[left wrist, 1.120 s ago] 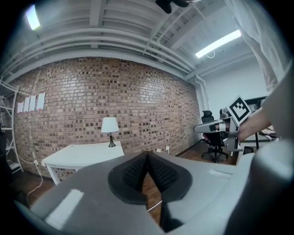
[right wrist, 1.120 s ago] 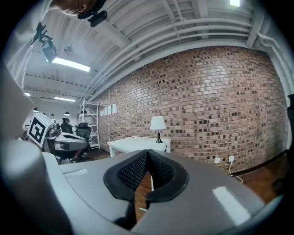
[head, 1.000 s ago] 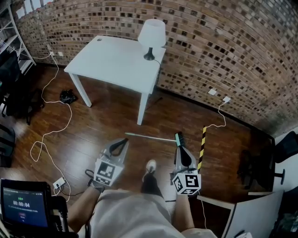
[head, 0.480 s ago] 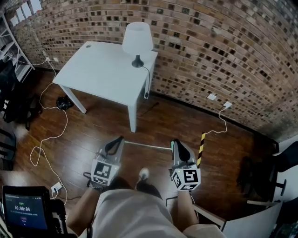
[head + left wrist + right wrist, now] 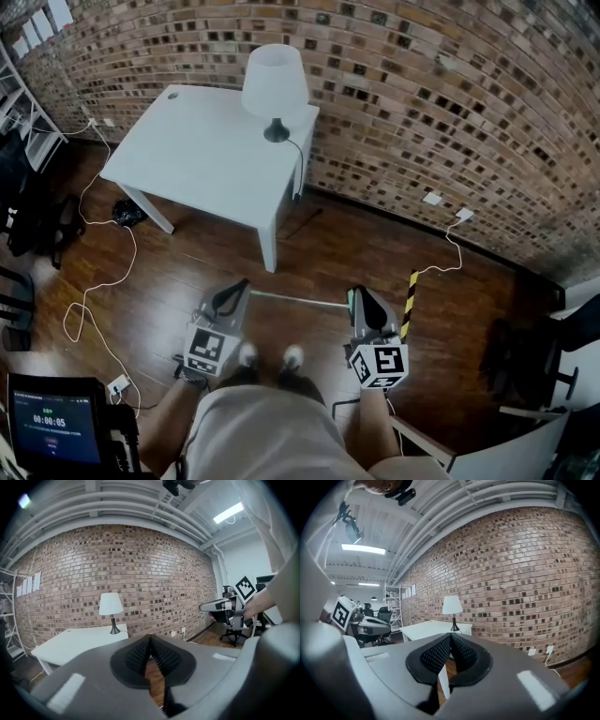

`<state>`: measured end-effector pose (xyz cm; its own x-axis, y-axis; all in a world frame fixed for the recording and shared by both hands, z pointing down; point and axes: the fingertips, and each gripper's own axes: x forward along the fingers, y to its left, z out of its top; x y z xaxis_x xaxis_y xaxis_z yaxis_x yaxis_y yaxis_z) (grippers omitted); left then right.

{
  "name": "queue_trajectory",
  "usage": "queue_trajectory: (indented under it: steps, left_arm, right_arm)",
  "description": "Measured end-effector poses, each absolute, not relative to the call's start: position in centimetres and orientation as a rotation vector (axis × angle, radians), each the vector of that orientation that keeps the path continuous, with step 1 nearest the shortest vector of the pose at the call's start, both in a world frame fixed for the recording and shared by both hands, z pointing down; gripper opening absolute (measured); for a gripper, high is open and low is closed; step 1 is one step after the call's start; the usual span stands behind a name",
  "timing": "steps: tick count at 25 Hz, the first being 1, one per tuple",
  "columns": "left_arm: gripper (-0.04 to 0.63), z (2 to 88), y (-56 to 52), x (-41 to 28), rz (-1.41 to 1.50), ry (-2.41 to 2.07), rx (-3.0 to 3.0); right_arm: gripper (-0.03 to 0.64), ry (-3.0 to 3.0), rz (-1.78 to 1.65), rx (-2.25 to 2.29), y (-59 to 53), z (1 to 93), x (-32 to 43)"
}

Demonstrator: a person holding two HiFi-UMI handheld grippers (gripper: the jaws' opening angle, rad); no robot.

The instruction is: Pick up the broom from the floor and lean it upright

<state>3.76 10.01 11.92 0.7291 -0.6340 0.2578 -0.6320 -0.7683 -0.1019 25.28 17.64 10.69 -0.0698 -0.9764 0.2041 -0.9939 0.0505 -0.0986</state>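
The broom lies flat on the dark wooden floor, its thin pale handle (image 5: 295,300) running left to right between my two grippers. Its green head (image 5: 348,299) shows just at the left side of my right gripper (image 5: 360,296), which hides most of it. My left gripper (image 5: 238,287) hovers over the handle's left end. Both point forward, towards the brick wall, with nothing between their jaws. In the left gripper view the left gripper (image 5: 150,637) has its pads together, and so does the right gripper (image 5: 450,635) in the right gripper view. Neither gripper view shows the broom.
A white table (image 5: 187,155) with a white lamp (image 5: 275,82) stands ahead against the brick wall (image 5: 450,103). A yellow-and-black striped pole (image 5: 409,306) lies right of the broom. White cables (image 5: 98,272) trail at left, an office chair (image 5: 525,361) is at right, and my feet (image 5: 270,356) are just behind the broom.
I have stepped forward to the broom. Both grippers have advanced with me and now sit over the broom's two ends. Their jaws have stayed shut.
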Motion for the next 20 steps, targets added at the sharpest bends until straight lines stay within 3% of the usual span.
queue_trajectory:
  steps: [9, 20]
  left_arm:
    - [0.002, 12.4, 4.6, 2.1, -0.449, 1.070, -2.902]
    - [0.002, 16.7, 2.4, -1.4, -0.578, 1.155, -2.927]
  right_arm:
    - [0.015, -2.209, 0.294, 2.055, 13.1, 10.6, 24.3]
    - [0.094, -2.241, 0.400, 1.904, 9.0, 15.2, 21.4]
